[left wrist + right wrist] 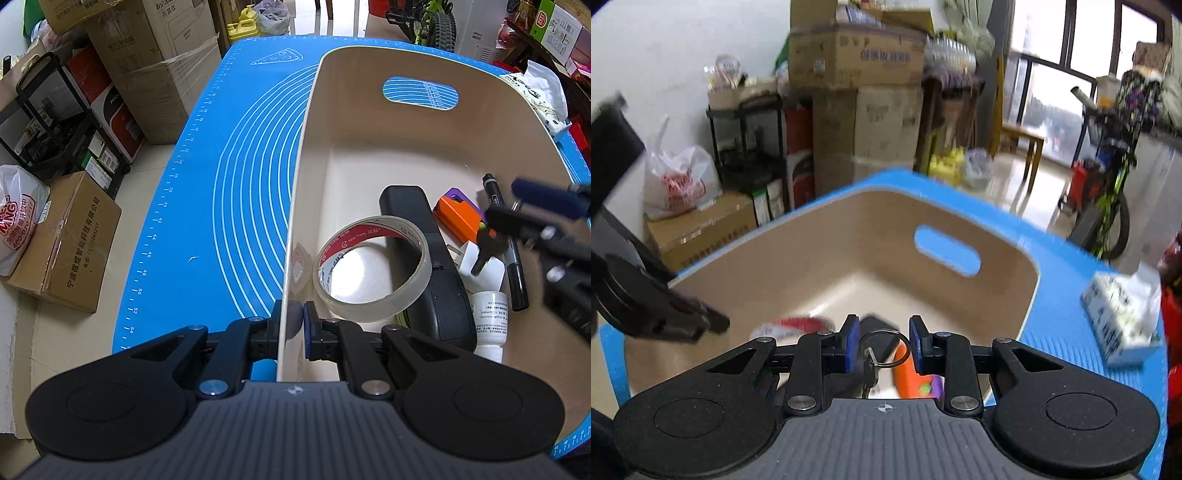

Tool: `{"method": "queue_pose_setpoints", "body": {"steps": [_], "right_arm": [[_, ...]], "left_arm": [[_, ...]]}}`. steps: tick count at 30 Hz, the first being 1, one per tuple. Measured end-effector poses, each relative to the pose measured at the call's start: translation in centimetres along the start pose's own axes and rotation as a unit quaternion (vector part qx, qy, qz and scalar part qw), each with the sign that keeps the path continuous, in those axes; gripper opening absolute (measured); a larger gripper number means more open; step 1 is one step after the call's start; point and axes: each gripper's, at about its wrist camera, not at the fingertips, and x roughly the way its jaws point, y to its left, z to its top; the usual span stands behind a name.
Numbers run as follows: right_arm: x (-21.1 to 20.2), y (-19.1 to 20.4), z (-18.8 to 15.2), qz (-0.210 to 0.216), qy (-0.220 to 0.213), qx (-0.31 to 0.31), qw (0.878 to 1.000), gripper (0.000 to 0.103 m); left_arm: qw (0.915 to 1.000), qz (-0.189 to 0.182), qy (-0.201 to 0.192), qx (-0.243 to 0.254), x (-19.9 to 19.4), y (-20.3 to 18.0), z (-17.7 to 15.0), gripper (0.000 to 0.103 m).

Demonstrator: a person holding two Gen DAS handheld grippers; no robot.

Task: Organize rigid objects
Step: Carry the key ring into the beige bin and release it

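Right tongs (880, 345) pinch a key ring (884, 348) above the bin (827, 240).

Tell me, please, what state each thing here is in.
Left gripper, shut on the bin wall.
Right gripper, shut on the key ring.
Bin, upright on the blue mat.
Key ring, held, key hanging below.
Tape roll, tilted inside the bin.
White bottle, lying on its side in the bin.
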Motion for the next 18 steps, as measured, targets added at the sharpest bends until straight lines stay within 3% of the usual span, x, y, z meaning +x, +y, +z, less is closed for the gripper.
{"method": "queue_pose_setpoints", "body": {"steps": [4, 9, 12, 16, 17, 18], "right_arm": [[1.0, 0.3, -0.9, -0.005, 0.039, 0.006, 0.999, 0.038], [0.5, 0.2, -0.7, 0.0, 0.044, 0.037, 0.998, 0.042], [-0.5, -0.4, -0.5, -0.007, 0.027, 0.065, 0.997, 0.06], [-2.7, -1.2, -0.4, -0.01, 0.008, 0.096, 0.995, 0.068], [-3.4, -1.4, -0.5, -0.013, 0.003, 0.104, 0.994, 0.071], [-4.0, -1.6, -0.6, -0.014, -0.003, 0.113, 0.994, 0.075]], "left_arm": [[1.0, 0.0, -0.001, 0.0, 0.0, 0.0, 0.0, 0.011], [1.0, -0.001, -0.001, 0.0, 0.0, 0.1, 0.0, 0.011], [1.0, 0.0, -0.007, -0.001, -0.3, 0.2, -0.1, 0.012], [0.9998, -0.002, -0.022, -0.001, -1.4, 0.3, -0.4, 0.014], [0.9997, -0.003, -0.026, -0.001, -1.6, 0.3, -0.5, 0.019], [0.9995, -0.004, -0.032, -0.001, -2.0, 0.2, -0.6, 0.039]]}}
